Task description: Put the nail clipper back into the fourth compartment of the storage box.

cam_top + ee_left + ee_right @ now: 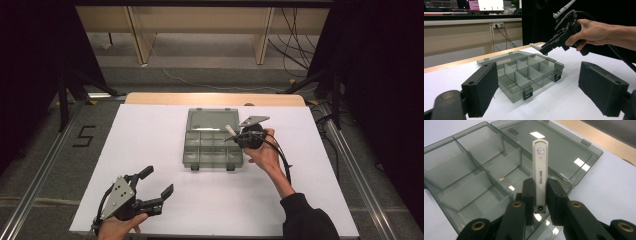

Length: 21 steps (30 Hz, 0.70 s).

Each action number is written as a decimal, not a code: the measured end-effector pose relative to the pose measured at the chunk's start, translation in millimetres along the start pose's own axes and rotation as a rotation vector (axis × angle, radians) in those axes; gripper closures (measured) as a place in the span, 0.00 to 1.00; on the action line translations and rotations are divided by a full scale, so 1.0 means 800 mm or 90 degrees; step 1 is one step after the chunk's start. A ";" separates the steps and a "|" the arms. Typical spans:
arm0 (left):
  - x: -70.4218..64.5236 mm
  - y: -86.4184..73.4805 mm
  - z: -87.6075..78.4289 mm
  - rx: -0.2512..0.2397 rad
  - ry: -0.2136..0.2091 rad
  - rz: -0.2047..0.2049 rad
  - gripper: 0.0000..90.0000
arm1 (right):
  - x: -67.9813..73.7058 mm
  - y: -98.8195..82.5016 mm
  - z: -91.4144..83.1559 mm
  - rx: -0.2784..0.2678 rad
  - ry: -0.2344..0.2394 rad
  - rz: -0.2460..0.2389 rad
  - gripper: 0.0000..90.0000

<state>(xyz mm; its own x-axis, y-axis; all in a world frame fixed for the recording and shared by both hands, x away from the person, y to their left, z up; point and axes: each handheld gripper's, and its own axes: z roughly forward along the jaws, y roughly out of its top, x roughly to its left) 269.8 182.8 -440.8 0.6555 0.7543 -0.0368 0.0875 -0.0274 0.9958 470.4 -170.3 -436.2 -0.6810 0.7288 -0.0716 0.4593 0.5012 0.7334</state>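
Gripping a white nail clipper (540,167), the right jaws hover over the open compartment box (471,177); left jaws gape wide.

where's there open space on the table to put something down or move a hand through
Bare white sheet lies left of the open organizer box, and in front of it, between the open left gripper and the right forearm. It is crowded at the box's right side, where the right gripper holds a nail clipper.

You wore a black sleeve (305,217) on your right arm. Your grippers were black, with brass-ringed screws (516,204), foam-faced pads (603,87), a grey three-cornered plate (116,196) and trailing black cables (285,160).
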 end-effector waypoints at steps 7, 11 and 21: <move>0.000 0.000 0.000 -0.001 -0.002 0.003 0.17 | 0.000 -0.002 0.009 0.009 0.000 0.003 0.86; 0.000 0.000 0.000 -0.001 -0.004 0.005 0.17 | -0.003 -0.004 0.012 0.010 0.001 0.009 0.86; 0.000 0.000 0.001 -0.008 -0.007 0.004 0.17 | -0.005 -0.007 0.017 0.016 0.002 0.017 0.81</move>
<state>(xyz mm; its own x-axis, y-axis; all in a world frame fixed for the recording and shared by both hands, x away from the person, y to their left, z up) 270.4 182.5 -440.6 0.6644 0.7467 -0.0311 0.0736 -0.0240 0.9970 478.3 -170.1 -449.2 -0.6699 0.7407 -0.0508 0.4915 0.4936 0.7175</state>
